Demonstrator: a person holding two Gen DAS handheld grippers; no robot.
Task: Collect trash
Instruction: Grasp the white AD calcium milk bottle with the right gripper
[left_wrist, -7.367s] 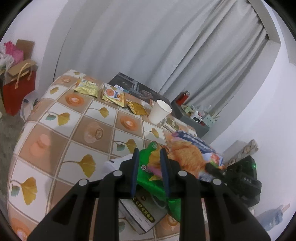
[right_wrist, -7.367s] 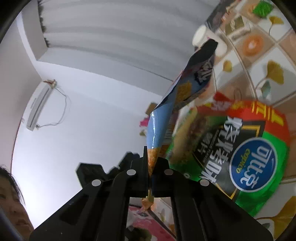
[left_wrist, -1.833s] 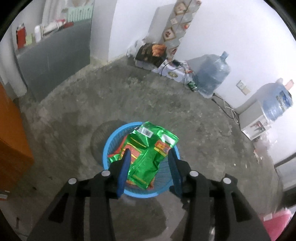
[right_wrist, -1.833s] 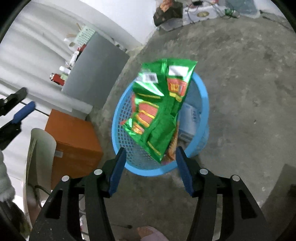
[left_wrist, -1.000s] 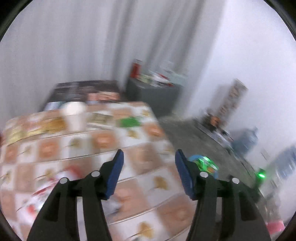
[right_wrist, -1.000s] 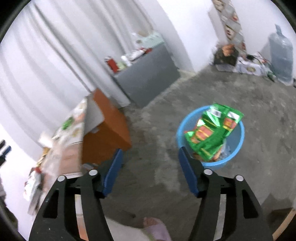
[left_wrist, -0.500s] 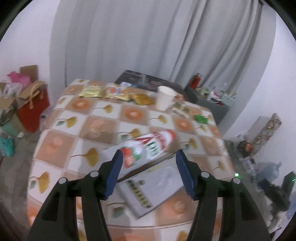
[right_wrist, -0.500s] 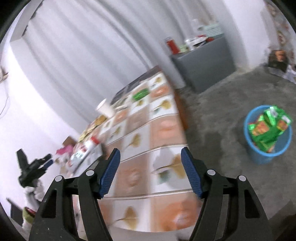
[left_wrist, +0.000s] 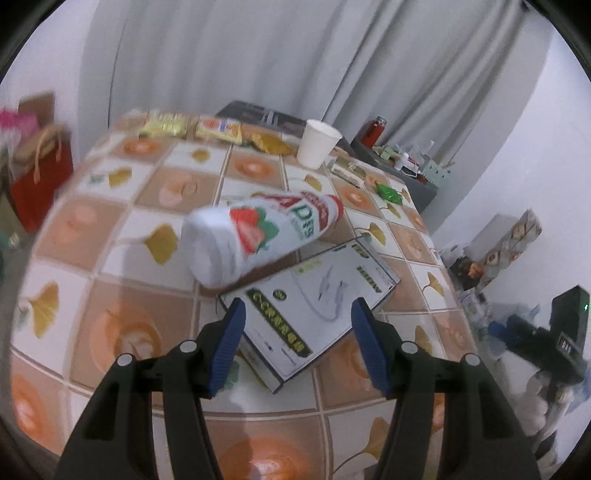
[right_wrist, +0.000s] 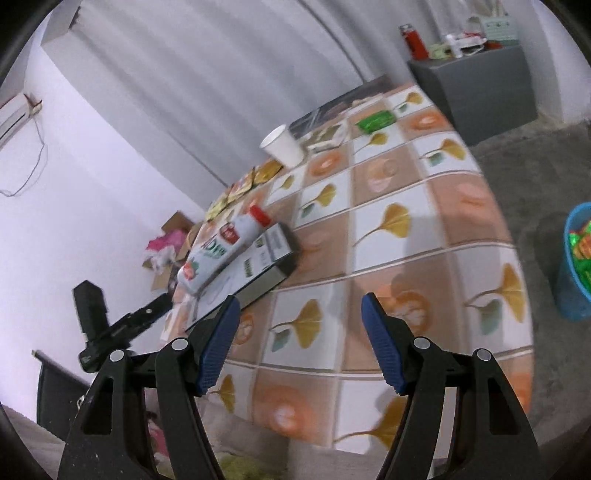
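A white strawberry-print bottle (left_wrist: 255, 236) with a red cap lies on its side across a white box (left_wrist: 310, 306) on the tiled table (left_wrist: 129, 325). My left gripper (left_wrist: 297, 325) hovers open just above the box's near end, nothing between its fingers. In the right wrist view the same bottle (right_wrist: 218, 254) and box (right_wrist: 255, 280) lie to the upper left of my open, empty right gripper (right_wrist: 299, 317), which hangs over bare tiles. Snack wrappers (left_wrist: 192, 127), a white paper cup (left_wrist: 317, 142) and a green wrapper (left_wrist: 388, 192) sit at the table's far side.
A blue basket (right_wrist: 576, 262) holding green bags stands on the grey floor right of the table. A grey cabinet (right_wrist: 480, 85) with bottles is beyond. A red bag (left_wrist: 40, 181) stands left of the table. The other gripper (right_wrist: 118, 325) shows at the left.
Both grippers swung away from the blue basket back to the table. The left one dropped closer to the bottle and box; the right one moved over the table's near tiles.
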